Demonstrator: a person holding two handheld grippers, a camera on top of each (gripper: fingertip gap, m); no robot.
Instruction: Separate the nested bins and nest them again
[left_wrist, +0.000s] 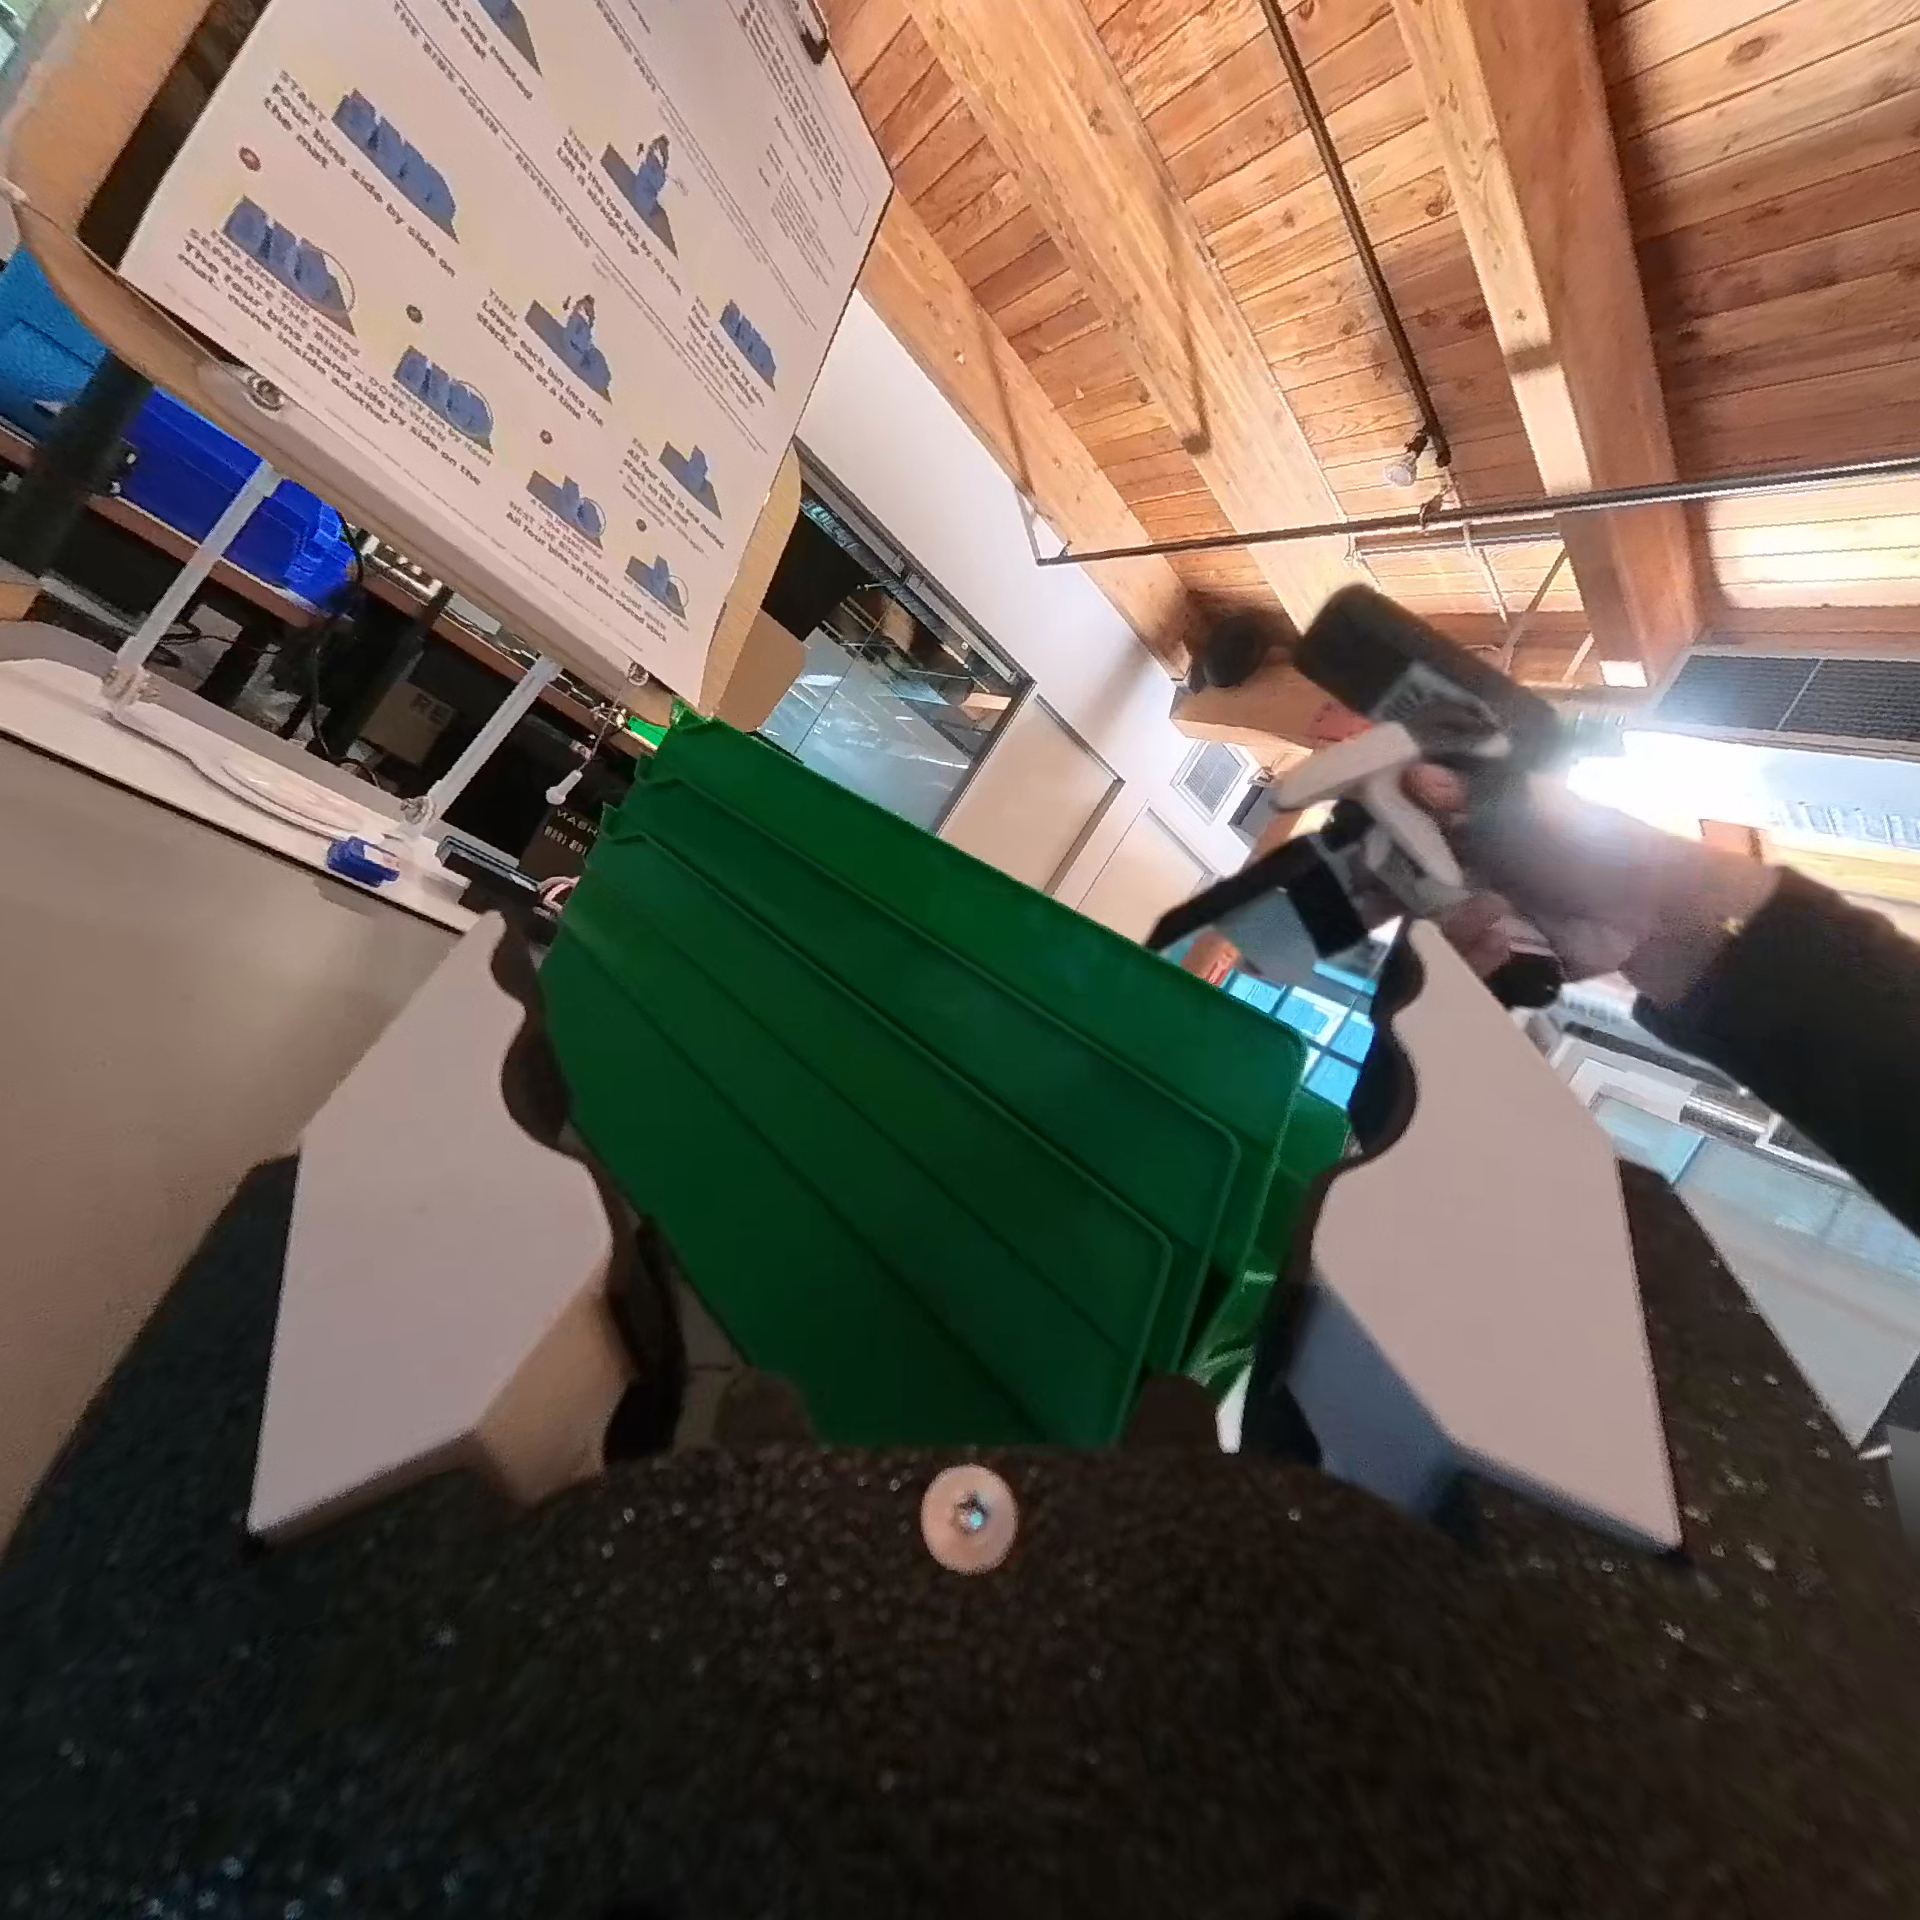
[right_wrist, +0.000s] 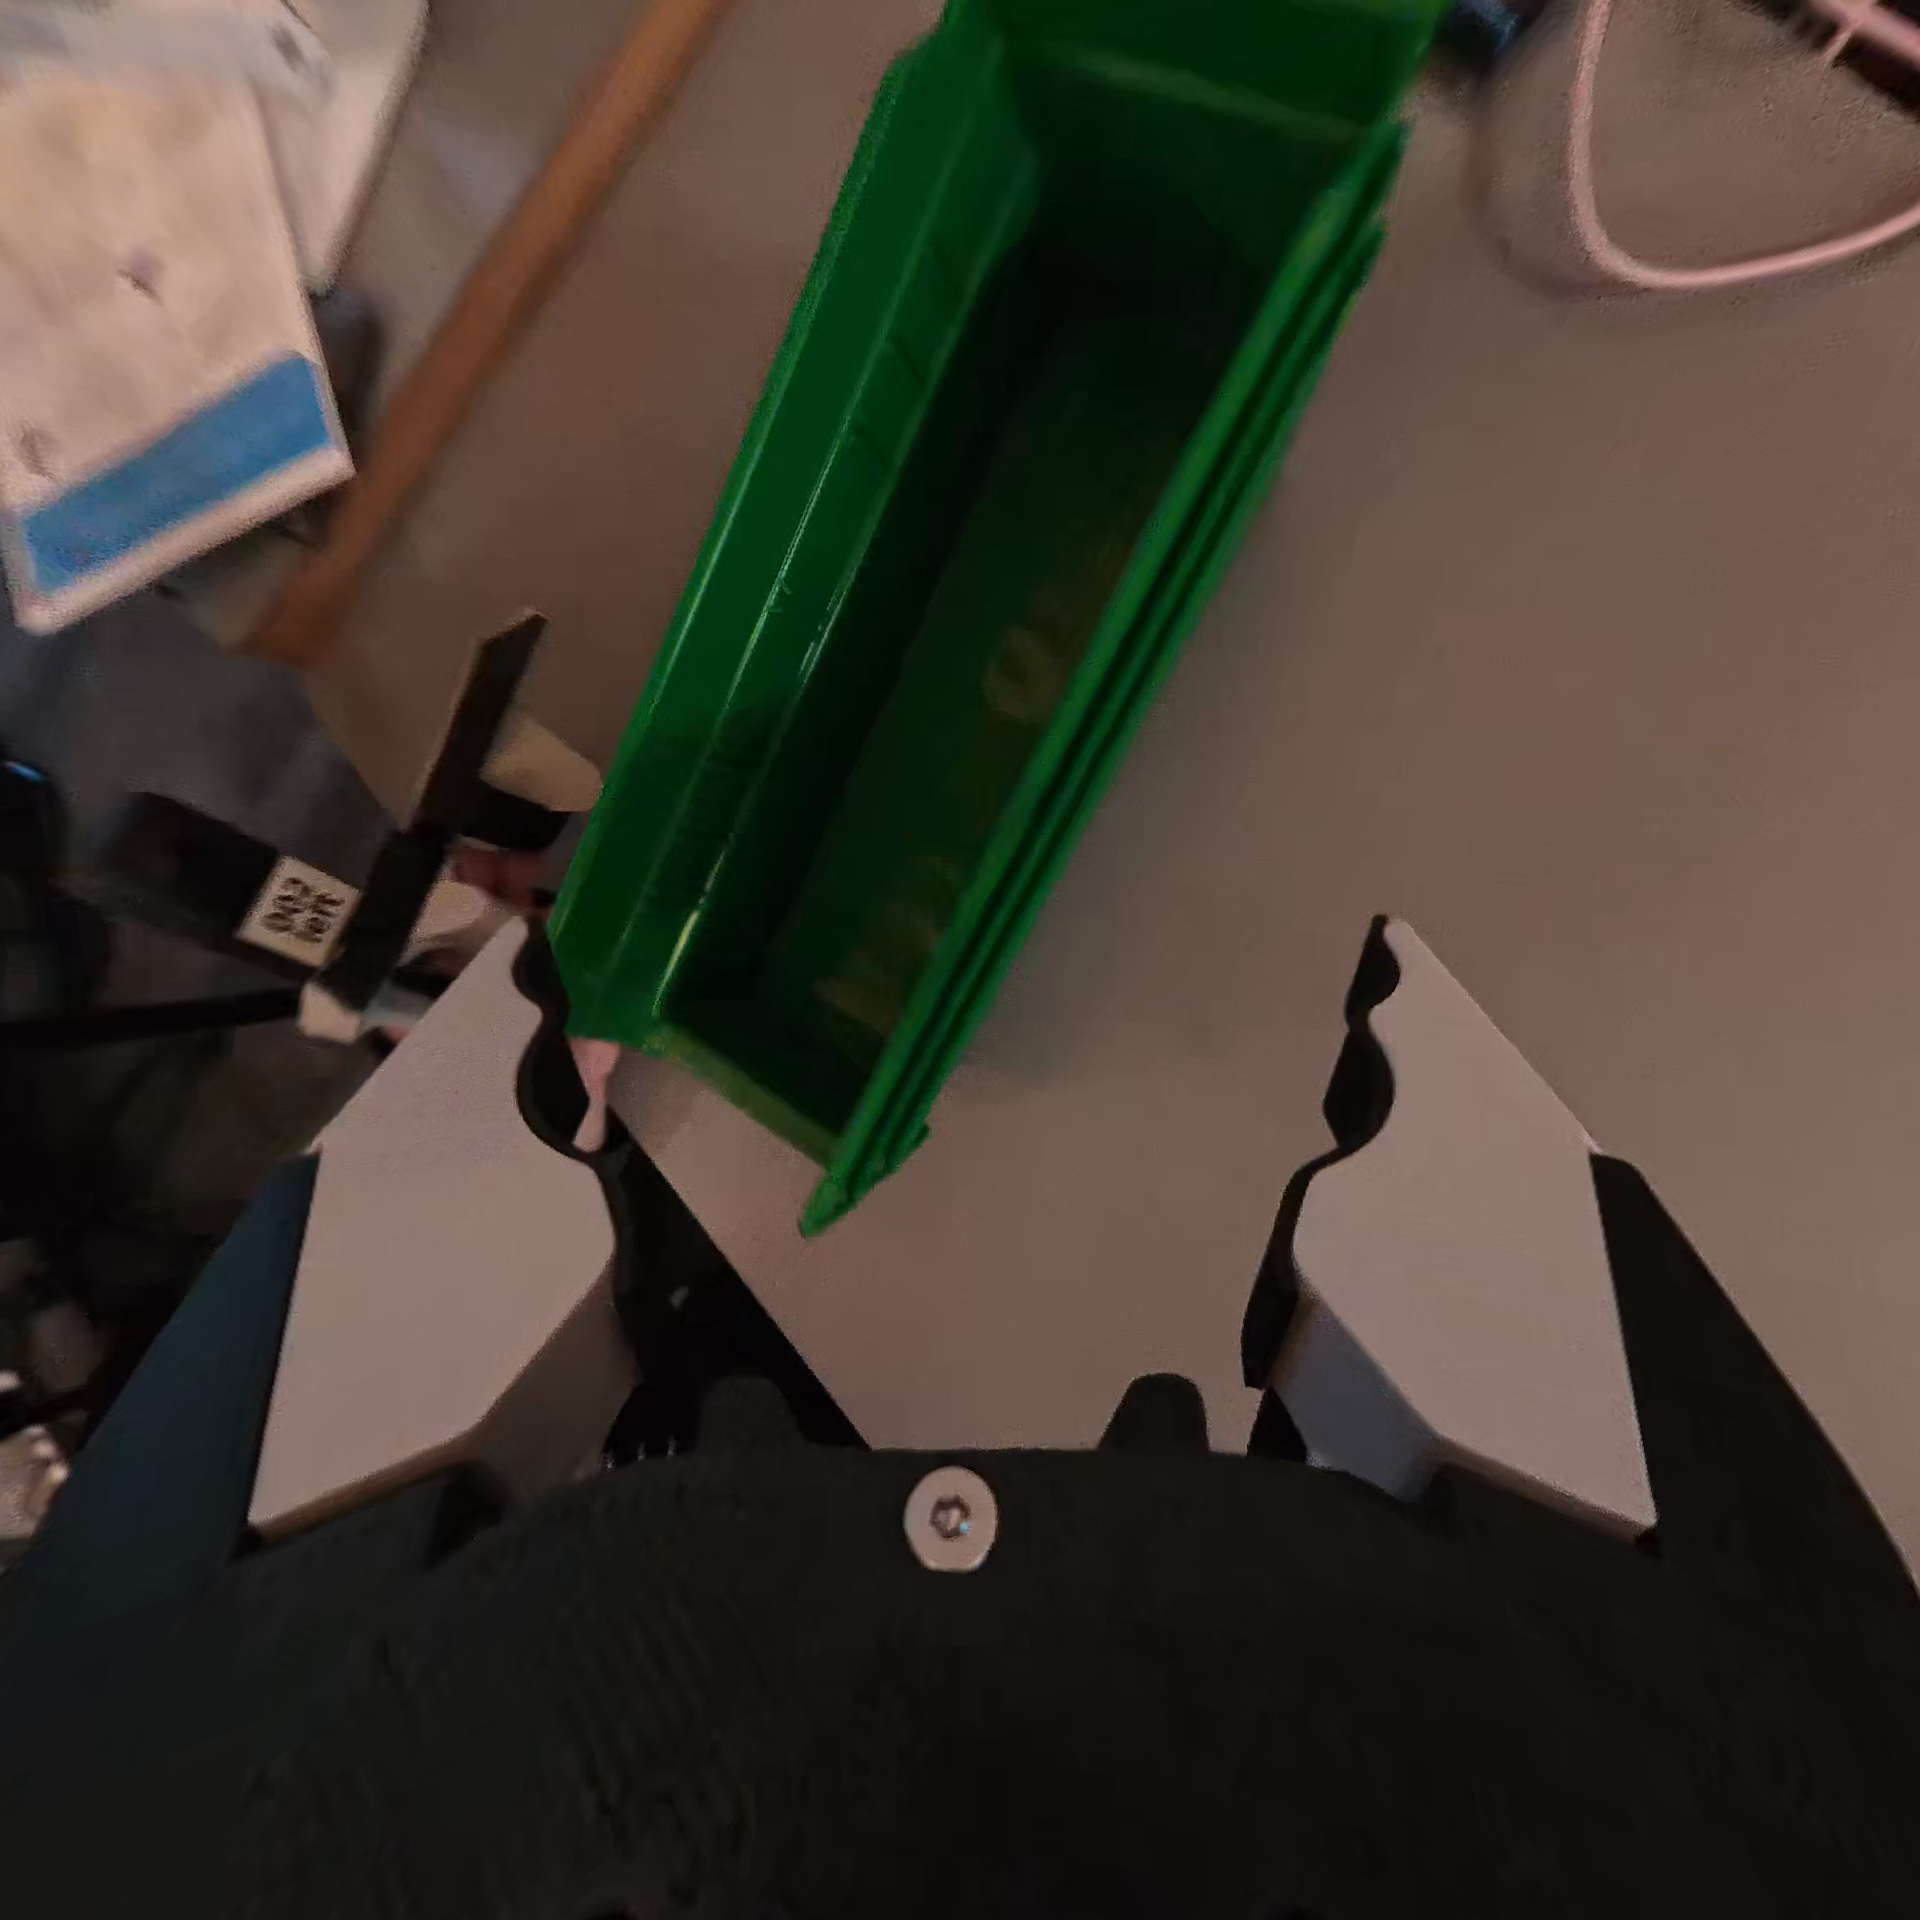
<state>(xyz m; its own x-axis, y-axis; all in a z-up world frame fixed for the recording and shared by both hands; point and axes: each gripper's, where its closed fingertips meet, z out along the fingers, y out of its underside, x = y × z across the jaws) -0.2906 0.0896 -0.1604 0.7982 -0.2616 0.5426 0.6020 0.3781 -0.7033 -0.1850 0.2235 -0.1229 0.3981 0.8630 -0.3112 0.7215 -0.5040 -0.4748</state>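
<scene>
A stack of nested green bins (left_wrist: 914, 1091) stands on the grey table (right_wrist: 1455, 727). In the left wrist view its long side wall with stepped rims fills the gap between my fingers. My left gripper (left_wrist: 956, 935) is open at the stack's side; I cannot tell if its pads touch the stack. It also shows in the right wrist view (right_wrist: 520, 727), at the stack's left wall. My right gripper (right_wrist: 956, 930) is open and empty. It hovers above the near end of the stack (right_wrist: 987, 520) and looks down into the top bin. It also shows blurred, held by a hand, in the left wrist view (left_wrist: 1247, 904).
An instruction sheet on a board (left_wrist: 499, 312) stands behind the stack. Blue bins (left_wrist: 239, 499) sit on a shelf far back. A white box with a blue band (right_wrist: 156, 416) and a wooden strip (right_wrist: 499, 312) lie left of the stack. A pink cable (right_wrist: 1662, 260) lies to its right.
</scene>
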